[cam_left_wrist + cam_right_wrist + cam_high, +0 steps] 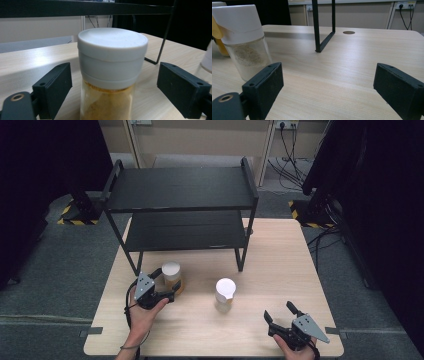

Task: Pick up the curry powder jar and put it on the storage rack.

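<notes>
A glass jar of yellow-orange powder with a white lid (171,275) (112,57) stands upright on the wooden table, just in front of the black rack. My left gripper (167,280) (117,83) has a jaw on each side of this jar, below the lid. A gap shows between each pad and the glass, so it is open. A second white-lidded jar (225,294) (244,42), holding pale powder, stands near the table's middle. My right gripper (278,311) (329,82) rests near the front right edge, open, with bare table between its jaws.
A black two-tier metal rack (182,187) stands across the back half of the table (280,265); its front right leg (317,27) comes down behind the pale jar. Bare wood lies to the right of the rack, and cables hang at the far wall.
</notes>
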Motion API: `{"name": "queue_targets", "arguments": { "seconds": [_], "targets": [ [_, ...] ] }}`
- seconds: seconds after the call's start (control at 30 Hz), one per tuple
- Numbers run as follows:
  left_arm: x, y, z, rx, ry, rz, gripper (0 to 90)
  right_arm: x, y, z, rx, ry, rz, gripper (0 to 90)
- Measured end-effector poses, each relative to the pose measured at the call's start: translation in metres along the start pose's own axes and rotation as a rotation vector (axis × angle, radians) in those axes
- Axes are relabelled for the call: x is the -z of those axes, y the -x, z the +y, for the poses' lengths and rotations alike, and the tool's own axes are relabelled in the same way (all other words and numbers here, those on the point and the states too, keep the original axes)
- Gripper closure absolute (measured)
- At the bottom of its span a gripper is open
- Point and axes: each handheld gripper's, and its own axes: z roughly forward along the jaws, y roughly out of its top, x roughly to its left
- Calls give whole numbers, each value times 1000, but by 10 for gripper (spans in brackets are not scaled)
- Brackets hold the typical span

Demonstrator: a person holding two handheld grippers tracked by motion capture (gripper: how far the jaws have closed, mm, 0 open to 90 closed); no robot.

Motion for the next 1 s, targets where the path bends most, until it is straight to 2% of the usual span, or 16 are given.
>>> {"name": "queue_targets", "arguments": {
  "seconds": [0.17, 0.3, 0.33, 0.57, 0.67, 1.0],
  "targets": [
    [-5, 3, 1, -2, 1, 25, 162, 0, 1, 0, -2, -2, 2, 95],
    [-7, 4, 2, -8, 0, 28, 187, 0, 1, 1, 2, -3, 3, 95],
    [-7, 4, 2, -11, 4, 30, 222, 0, 1, 1, 0, -4, 4, 95],
    [-9, 6, 5, -35, 9, 32, 291, -1, 2, 2, -4, -11, 11, 93],
    [-9, 6, 4, -29, 11, 37, 330, -1, 2, 2, -6, -11, 11, 93],
    [-8, 6, 7, -29, 0, 37, 334, -1, 3, 2, -11, -13, 15, 91]
  ]
}}
